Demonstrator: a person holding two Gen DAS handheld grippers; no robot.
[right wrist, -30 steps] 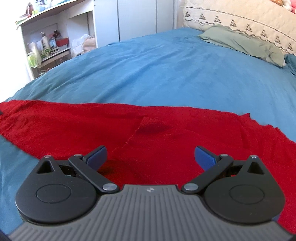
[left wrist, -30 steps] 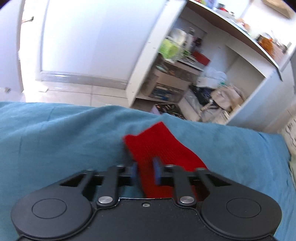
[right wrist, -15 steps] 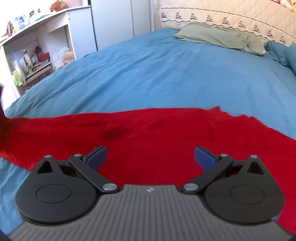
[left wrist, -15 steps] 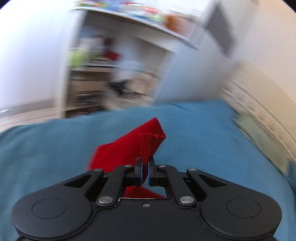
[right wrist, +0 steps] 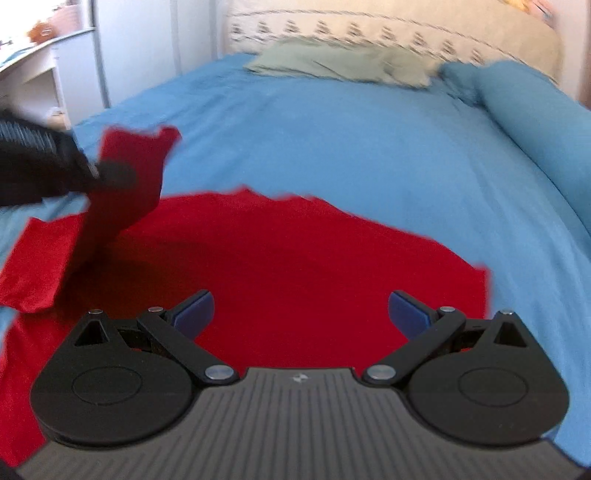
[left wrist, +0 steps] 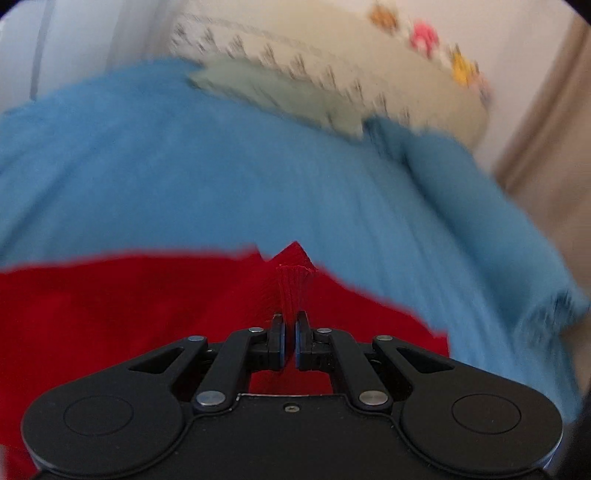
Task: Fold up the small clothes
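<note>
A red knitted garment (right wrist: pixel 288 258) lies spread on the blue bedspread (right wrist: pixel 332 140). My left gripper (left wrist: pixel 290 328) is shut on a pinched corner of the red garment (left wrist: pixel 295 284) and holds it lifted over the rest of the cloth. In the right wrist view it shows at the left (right wrist: pixel 99 171) with the raised red flap (right wrist: pixel 133 162) hanging from it. My right gripper (right wrist: pixel 299 310) is open and empty, hovering low over the near part of the garment.
A green pillow (right wrist: pixel 332 64) and a blue pillow (right wrist: pixel 524 110) lie at the head of the bed by the cream patterned headboard (right wrist: pixel 406 33). A white desk and cupboard (right wrist: pixel 55 74) stand to the left.
My left gripper has closed on the garment's end, lifted it and swung it round toward the headboard, over the spread cloth. My right gripper has stayed open and shifted slightly.
</note>
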